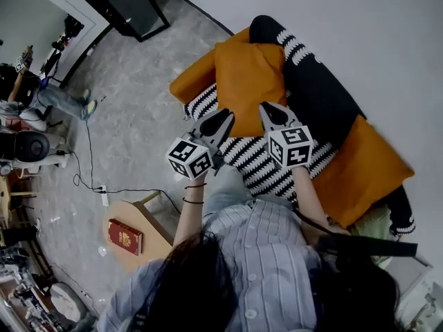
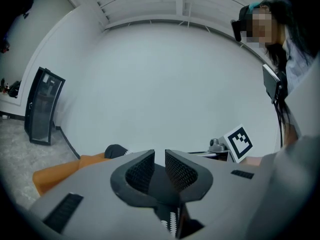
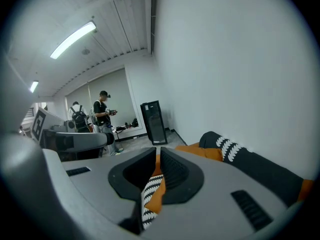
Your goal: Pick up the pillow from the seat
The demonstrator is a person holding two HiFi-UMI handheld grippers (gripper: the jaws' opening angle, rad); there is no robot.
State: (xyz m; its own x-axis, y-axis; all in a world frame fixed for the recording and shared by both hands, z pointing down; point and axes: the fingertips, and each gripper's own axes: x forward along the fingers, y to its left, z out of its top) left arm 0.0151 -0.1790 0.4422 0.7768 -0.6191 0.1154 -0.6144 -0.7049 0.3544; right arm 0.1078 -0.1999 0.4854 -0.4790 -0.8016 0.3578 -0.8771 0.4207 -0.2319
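An orange pillow (image 1: 248,81) lies on the sofa's black-and-white striped seat (image 1: 257,159), leaning toward the dark backrest (image 1: 318,92). My left gripper (image 1: 225,117) hovers at the pillow's near left corner, shut and empty. Just to its right, my right gripper (image 1: 266,108) hangs over the pillow's near edge, also shut with nothing in it. The left gripper view has its jaws (image 2: 160,164) pointing at the bare wall, with orange fabric (image 2: 65,171) low at the left. Beyond the right gripper (image 3: 157,163), the pillow (image 3: 202,151) and the patterned dark cushion (image 3: 250,164) show.
A second orange pillow (image 1: 360,164) lies at the sofa's right end and an orange bolster (image 1: 192,78) at its left. A small wooden table (image 1: 142,216) with a red book (image 1: 124,236) stands by my left side. A cable and power strip (image 1: 104,196) lie on the floor; a black cabinet (image 1: 128,5) stands farther off.
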